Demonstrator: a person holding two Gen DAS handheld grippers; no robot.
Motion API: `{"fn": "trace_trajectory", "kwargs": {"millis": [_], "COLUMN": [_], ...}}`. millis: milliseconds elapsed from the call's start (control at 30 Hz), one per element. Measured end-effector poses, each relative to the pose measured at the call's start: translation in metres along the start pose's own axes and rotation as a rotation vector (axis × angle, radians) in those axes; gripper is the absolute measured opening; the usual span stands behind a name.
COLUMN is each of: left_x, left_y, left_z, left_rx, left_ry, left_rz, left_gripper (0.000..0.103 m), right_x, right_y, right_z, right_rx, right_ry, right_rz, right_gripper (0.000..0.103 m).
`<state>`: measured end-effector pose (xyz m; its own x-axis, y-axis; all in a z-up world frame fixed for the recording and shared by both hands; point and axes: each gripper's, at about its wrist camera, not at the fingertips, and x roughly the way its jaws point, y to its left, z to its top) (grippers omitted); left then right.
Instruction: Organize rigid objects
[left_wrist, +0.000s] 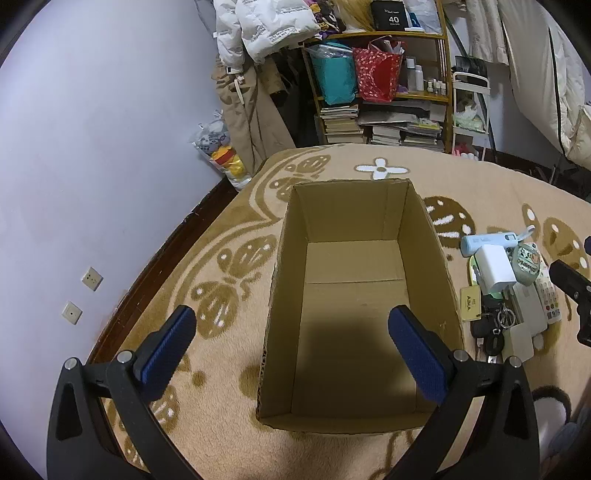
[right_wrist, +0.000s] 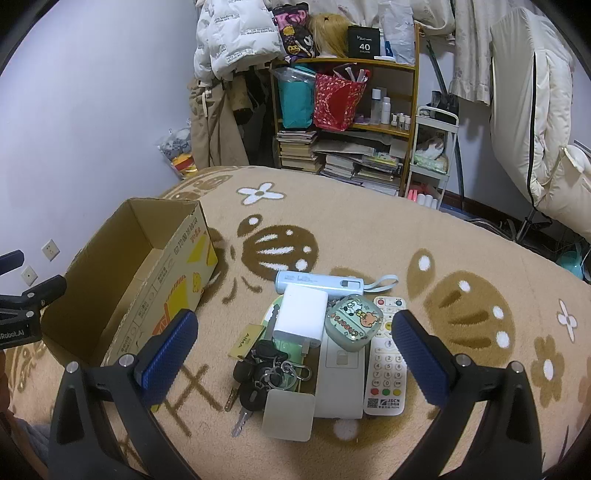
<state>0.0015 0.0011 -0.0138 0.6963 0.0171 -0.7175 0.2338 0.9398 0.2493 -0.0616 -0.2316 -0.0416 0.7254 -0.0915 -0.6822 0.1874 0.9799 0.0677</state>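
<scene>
An open cardboard box (left_wrist: 424, 236) (right_wrist: 122, 266) stands on the patterned blanket with nothing inside. My left gripper (left_wrist: 291, 328) hovers open above its near end. To the right of the box lies a pile: a pale blue power bank (right_wrist: 317, 282), a white charger (right_wrist: 303, 317), a green cartoon case (right_wrist: 352, 319), a white remote (right_wrist: 386, 369), a bunch of keys (right_wrist: 266, 373), a yellow tag (right_wrist: 244, 341) and flat white boxes (right_wrist: 341, 384). My right gripper (right_wrist: 293, 328) hangs open just above the pile. In the left wrist view the pile (left_wrist: 506, 288) sits at the right.
The beige blanket (right_wrist: 369, 236) covers a bed with a wall along the left (left_wrist: 92, 147). Beyond the bed stand a cluttered wooden shelf (right_wrist: 347, 122), hanging coats (right_wrist: 218, 122) and a white trolley (right_wrist: 432, 155). The right gripper's black body (left_wrist: 576, 291) shows at the left wrist view's right edge.
</scene>
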Motion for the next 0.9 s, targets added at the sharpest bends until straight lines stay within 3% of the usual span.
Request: {"fn": "trace_trajectory", "kwargs": {"millis": [533,900], "left_x": [0.004,0.019], "left_y": [0.0,0.006], "left_z": [0.002,0.006], "left_rx": [0.009,-0.007], "left_ry": [0.014,0.066], "left_rz": [0.013,0.024], "left_gripper": [0.103,0.103], "right_x": [0.001,0.008], "right_y": [-0.002,-0.003], "right_z": [-0.002,-0.001], "right_rx": [-0.008,-0.005], "right_ry": [0.01,0.043], "right_rz": [-0.003,-0.007], "right_gripper": [0.103,0.103]}}
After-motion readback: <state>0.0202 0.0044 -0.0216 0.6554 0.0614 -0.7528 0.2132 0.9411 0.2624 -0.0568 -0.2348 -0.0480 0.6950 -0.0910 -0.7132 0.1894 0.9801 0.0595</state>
